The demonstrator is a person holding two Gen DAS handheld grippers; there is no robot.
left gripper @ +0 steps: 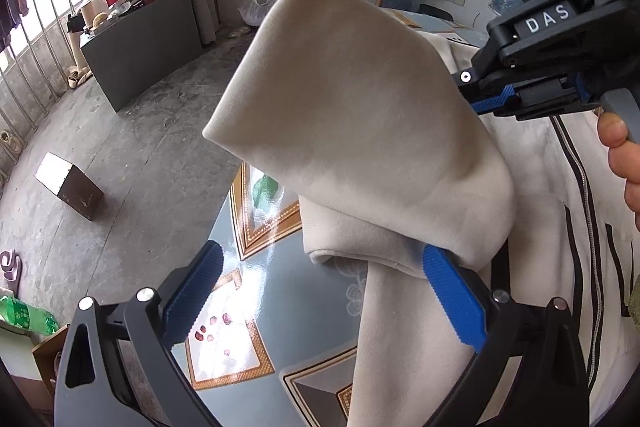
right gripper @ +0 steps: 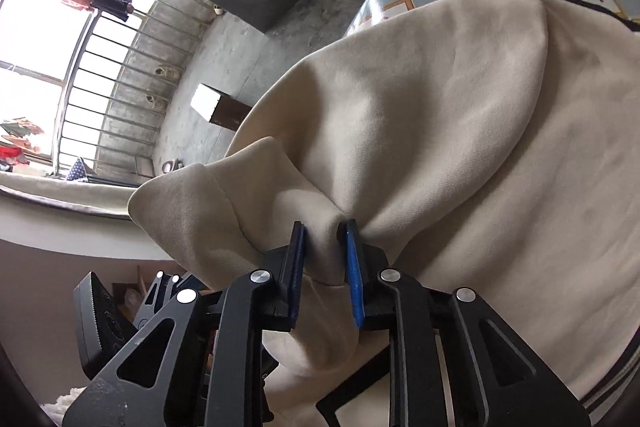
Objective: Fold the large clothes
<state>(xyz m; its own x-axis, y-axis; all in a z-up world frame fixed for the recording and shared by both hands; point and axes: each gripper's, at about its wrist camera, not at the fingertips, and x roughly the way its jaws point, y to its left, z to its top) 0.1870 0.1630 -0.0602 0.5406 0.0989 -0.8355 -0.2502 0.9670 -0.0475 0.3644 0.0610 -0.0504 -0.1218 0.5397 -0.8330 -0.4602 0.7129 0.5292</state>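
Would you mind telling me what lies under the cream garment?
Under the cream garment lies the patterned tablecloth, showing at its edge with framed fruit prints. Whatever sits beneath the fabric's middle is covered.

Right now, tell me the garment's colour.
Cream garment with black stripes, clearest in the left wrist view.

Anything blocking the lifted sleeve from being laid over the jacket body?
Nothing visible does. The right gripper is shut on the cream sleeve, held up above the jacket body on the table. The left gripper is open, beside the cloth, not across the path.
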